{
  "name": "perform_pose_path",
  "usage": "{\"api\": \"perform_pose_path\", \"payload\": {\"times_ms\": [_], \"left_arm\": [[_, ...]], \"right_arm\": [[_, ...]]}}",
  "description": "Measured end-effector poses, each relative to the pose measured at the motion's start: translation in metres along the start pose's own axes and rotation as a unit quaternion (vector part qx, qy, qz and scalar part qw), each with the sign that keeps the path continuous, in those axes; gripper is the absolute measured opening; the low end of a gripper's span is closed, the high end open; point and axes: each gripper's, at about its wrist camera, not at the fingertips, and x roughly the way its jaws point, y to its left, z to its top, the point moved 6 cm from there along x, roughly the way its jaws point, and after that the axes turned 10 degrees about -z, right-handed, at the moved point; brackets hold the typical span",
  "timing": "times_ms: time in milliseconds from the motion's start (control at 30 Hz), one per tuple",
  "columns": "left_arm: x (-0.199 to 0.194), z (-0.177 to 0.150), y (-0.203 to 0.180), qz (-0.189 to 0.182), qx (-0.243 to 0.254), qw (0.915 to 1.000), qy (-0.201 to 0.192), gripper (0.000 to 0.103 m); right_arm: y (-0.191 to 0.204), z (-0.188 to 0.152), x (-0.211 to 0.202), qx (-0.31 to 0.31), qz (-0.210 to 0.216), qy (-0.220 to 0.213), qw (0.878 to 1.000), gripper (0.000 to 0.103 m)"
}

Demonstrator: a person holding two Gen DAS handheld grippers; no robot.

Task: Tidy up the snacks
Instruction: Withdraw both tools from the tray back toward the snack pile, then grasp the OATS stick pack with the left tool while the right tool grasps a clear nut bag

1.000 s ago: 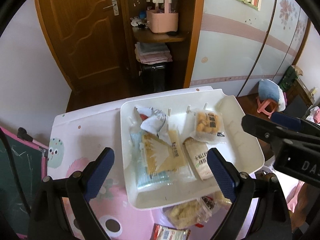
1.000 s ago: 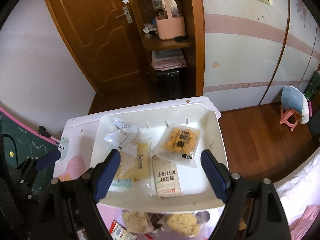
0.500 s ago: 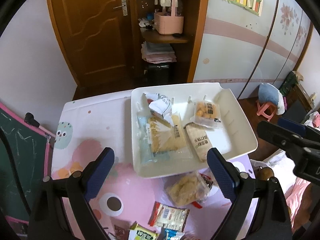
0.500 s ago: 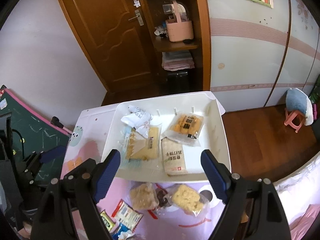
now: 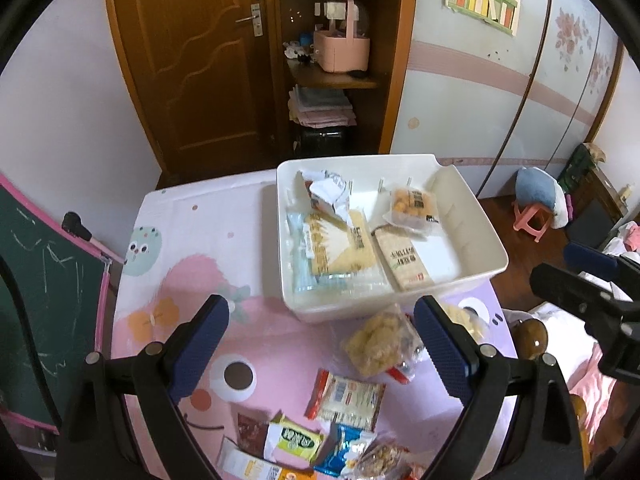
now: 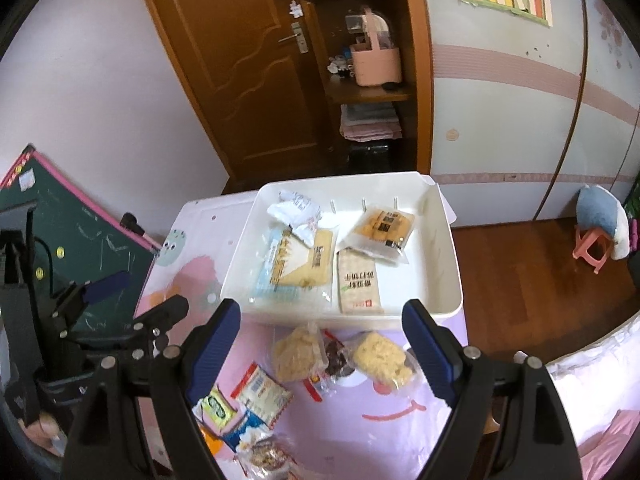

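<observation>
A white bin (image 5: 472, 216) (image 6: 444, 256) stands at the far side of the pink table and holds several snack packs, among them a pack of orange bites (image 5: 412, 206) (image 6: 380, 226) and a tan cracker pack (image 5: 404, 260) (image 6: 358, 280). In front of the bin lie two clear bags of yellow puffs (image 6: 296, 354) (image 5: 376, 344). Nearer to me is a heap of small packets (image 5: 344, 396) (image 6: 262, 394). My left gripper (image 5: 322, 344) and my right gripper (image 6: 322, 344) hover above the table short of the bin, both open and empty.
A pink cartoon cloth covers the table (image 5: 168, 248). A green chalkboard (image 5: 36, 280) leans at the left. A wooden door (image 5: 192, 52) and shelf unit with a pink basket (image 5: 340, 52) stand behind. At the right are a wooden floor and a pink stool (image 6: 596, 248).
Both grippers have drawn back from over the bin towards me, so the bin looks smaller and farther, and the loose packets on the table have come into view. Jaws stayed open.
</observation>
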Motion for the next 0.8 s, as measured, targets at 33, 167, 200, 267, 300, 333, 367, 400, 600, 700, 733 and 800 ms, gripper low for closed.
{"api": "perform_pose_path", "payload": {"times_ms": [33, 167, 200, 267, 300, 333, 367, 400, 600, 700, 733, 800], "left_arm": [[-0.002, -0.005, 0.0, -0.001, 0.0, 1.0, 0.001, 0.093], [-0.006, -0.022, -0.001, -0.003, 0.007, 0.9999, 0.009, 0.093], [-0.007, -0.027, -0.001, -0.002, 0.009, 0.9999, 0.012, 0.093], [-0.009, -0.035, -0.001, 0.0, 0.012, 0.9998, 0.013, 0.093], [-0.011, -0.04, -0.001, 0.002, 0.013, 0.9998, 0.014, 0.093], [-0.012, -0.043, 0.001, 0.001, 0.013, 0.9998, 0.015, 0.093], [-0.013, -0.047, 0.002, -0.001, 0.011, 0.9998, 0.017, 0.093], [-0.014, -0.05, 0.003, -0.003, 0.009, 0.9998, 0.02, 0.093], [-0.012, -0.081, 0.019, -0.01, -0.01, 0.9992, 0.038, 0.093], [-0.008, -0.098, 0.029, -0.007, -0.022, 0.9984, 0.051, 0.093], [-0.006, -0.105, 0.034, -0.008, -0.028, 0.9979, 0.057, 0.093], [-0.002, -0.118, 0.042, -0.013, -0.043, 0.9967, 0.068, 0.093]], "right_arm": [[0.002, -0.005, -0.001, -0.004, 0.0, 0.0, 1.0, 0.084], [0.008, -0.025, -0.003, -0.018, 0.001, 0.012, 1.0, 0.084], [0.008, -0.03, -0.003, -0.021, -0.002, 0.017, 1.0, 0.084], [0.01, -0.041, -0.003, -0.026, -0.001, 0.028, 0.999, 0.084], [0.01, -0.046, -0.003, -0.028, -0.003, 0.03, 0.999, 0.084], [0.01, -0.05, -0.004, -0.03, -0.006, 0.029, 0.999, 0.084], [0.01, -0.054, -0.005, -0.034, -0.006, 0.028, 0.999, 0.084], [0.012, -0.058, -0.006, -0.038, -0.007, 0.028, 0.999, 0.084], [0.022, -0.089, -0.001, -0.063, -0.009, 0.043, 0.997, 0.083], [0.027, -0.107, 0.005, -0.076, -0.002, 0.053, 0.996, 0.083], [0.028, -0.112, 0.007, -0.08, -0.001, 0.056, 0.995, 0.083], [0.031, -0.123, 0.014, -0.09, 0.004, 0.066, 0.994, 0.083]]}}
